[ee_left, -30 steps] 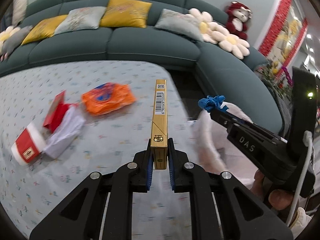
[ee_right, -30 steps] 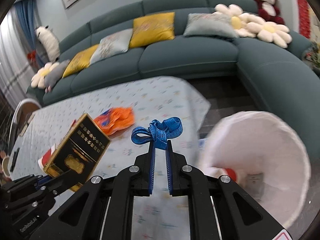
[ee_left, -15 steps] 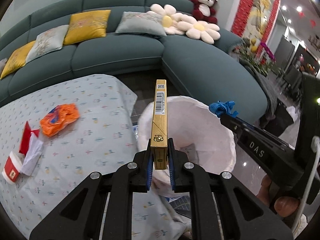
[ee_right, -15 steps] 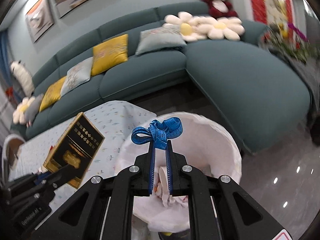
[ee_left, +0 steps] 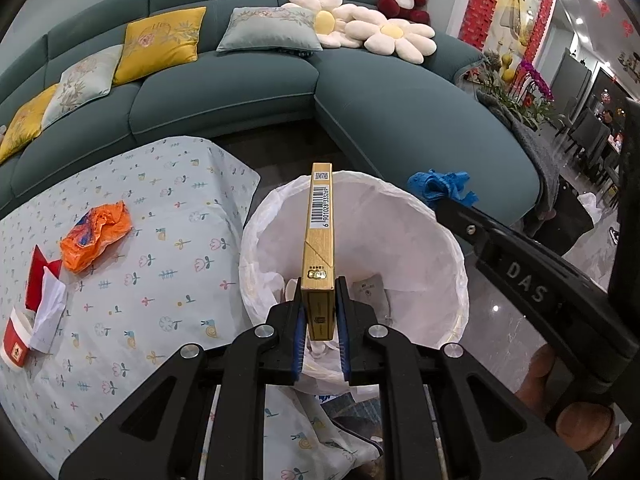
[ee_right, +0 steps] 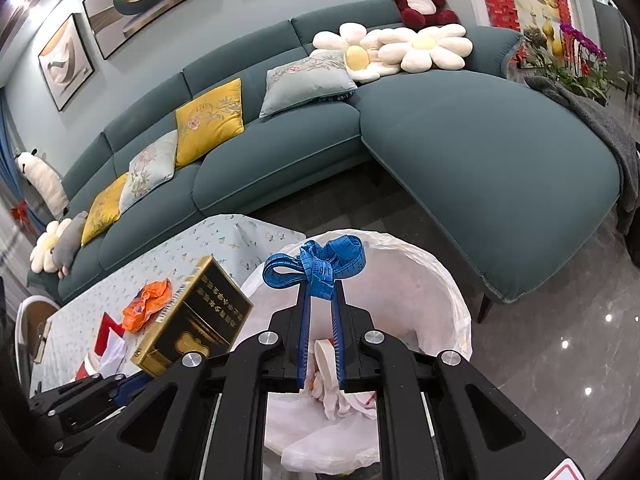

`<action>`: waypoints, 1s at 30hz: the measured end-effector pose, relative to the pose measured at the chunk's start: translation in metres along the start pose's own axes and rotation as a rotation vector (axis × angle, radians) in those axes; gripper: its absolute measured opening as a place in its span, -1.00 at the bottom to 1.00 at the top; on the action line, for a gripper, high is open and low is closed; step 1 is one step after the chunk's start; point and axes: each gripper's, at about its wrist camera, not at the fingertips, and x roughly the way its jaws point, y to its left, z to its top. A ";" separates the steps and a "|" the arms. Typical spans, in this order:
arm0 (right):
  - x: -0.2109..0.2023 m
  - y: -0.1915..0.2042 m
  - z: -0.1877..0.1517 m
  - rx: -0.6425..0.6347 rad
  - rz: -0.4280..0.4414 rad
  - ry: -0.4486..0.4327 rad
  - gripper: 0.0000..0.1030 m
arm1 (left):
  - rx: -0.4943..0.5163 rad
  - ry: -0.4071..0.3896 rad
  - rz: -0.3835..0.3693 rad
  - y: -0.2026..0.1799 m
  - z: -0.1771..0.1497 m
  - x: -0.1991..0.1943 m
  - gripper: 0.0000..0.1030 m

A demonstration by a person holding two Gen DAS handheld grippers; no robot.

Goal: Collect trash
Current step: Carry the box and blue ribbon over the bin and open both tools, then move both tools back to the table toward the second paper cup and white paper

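- Trash in hand: a gold box (ee_left: 319, 240) clamped edge-on in the left gripper (ee_left: 320, 312), a bundled blue tape measure (ee_right: 316, 266) pinched in the right gripper (ee_right: 320, 312).
- Both hang over the white-lined bin (ee_left: 448, 240) beside the desk (ee_left: 160, 280), tilted downward.
- Next, I'd judge: open each gripper and drop.
- An orange wrapper (ee_left: 96, 230) waits on the desk.

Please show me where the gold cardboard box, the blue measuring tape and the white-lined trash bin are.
gold cardboard box (ee_left: 319, 240), left wrist view, barcode edge.
blue measuring tape (ee_right: 316, 266), right wrist view, knotted middle.
white-lined trash bin (ee_left: 416, 236), left wrist view, inner liner wall.
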 end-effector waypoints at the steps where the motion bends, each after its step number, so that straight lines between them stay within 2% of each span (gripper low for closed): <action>1: 0.000 -0.002 0.000 0.001 0.002 0.001 -0.81 | 0.000 0.002 0.002 -0.001 0.001 0.001 -0.74; 11: 0.003 -0.001 0.004 -0.005 0.004 0.002 -0.79 | -0.003 0.005 0.001 -0.003 0.003 0.005 -0.72; 14: 0.001 0.000 0.004 -0.008 -0.007 -0.013 -0.58 | -0.009 -0.003 0.000 -0.003 0.004 0.004 -0.70; 16: 0.001 0.000 0.005 -0.006 -0.011 -0.015 -0.51 | -0.011 -0.003 0.002 -0.002 0.004 0.003 -0.58; 18: 0.001 0.000 0.005 -0.006 -0.014 -0.019 -0.47 | -0.016 -0.005 0.004 -0.002 0.004 0.003 -0.37; 30: 0.003 0.005 0.004 -0.026 -0.020 -0.015 -0.41 | -0.031 -0.011 0.010 0.005 0.002 0.001 -0.35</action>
